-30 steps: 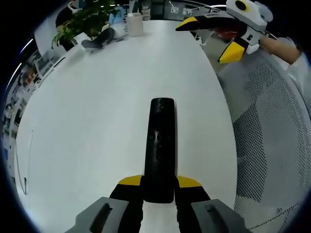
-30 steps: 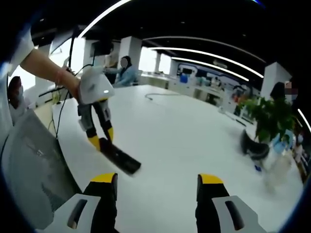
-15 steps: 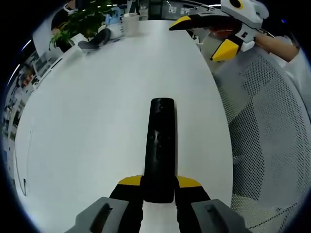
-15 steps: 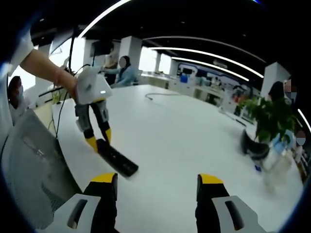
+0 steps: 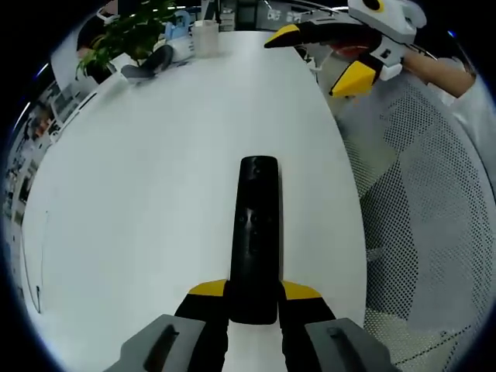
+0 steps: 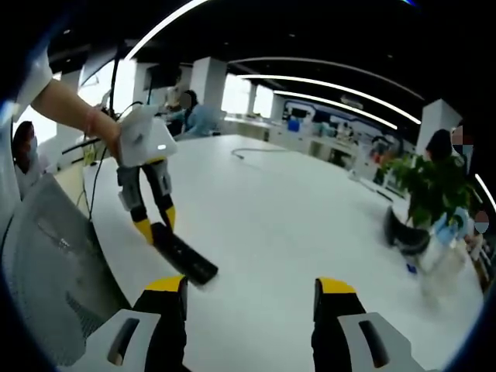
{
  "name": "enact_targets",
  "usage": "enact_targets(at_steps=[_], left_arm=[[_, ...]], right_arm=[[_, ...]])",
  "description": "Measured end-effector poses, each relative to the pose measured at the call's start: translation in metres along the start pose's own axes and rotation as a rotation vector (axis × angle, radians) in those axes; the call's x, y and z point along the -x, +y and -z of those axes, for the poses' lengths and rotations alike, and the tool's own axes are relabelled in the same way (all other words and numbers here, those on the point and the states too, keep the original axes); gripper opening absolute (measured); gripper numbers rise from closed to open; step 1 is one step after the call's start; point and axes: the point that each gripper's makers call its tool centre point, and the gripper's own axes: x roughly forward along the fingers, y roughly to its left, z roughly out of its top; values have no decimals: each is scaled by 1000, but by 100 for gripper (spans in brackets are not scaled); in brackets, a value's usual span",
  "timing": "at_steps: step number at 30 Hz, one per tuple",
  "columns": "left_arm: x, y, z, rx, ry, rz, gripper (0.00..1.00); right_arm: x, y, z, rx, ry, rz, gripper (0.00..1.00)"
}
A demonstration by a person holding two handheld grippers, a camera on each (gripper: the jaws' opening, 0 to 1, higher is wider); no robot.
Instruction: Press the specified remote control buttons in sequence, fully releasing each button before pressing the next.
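A long black remote control points away from me in the left gripper view, its near end clamped between the yellow-tipped jaws of my left gripper, held above the white table. The right gripper view shows the same remote held by the left gripper in a person's hand, over the table's near-left edge. My right gripper is open with nothing between its jaws, raised above the table. In the left gripper view the right gripper appears at the top right, jaws apart.
A potted plant, a dark object and a white cup sit at the table's far end. A mesh chair stands at the table's right edge. A cable lies on the far table; people sit in the background.
The left gripper with the remote has drifted slightly lower and left in the right gripper view. The right gripper has shifted a little left in the left gripper view.
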Motion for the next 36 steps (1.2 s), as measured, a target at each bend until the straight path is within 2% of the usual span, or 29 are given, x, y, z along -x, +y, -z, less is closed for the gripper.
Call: enact_targets(at_steps=[19, 36], left_arm=[[-1, -11, 0, -6, 3, -4, 24], [-1, -19, 2, -49, 11, -29, 24]], right_arm=[[1, -2, -2, -11, -17, 7, 64], [-1, 5, 0, 1, -2, -28, 61]])
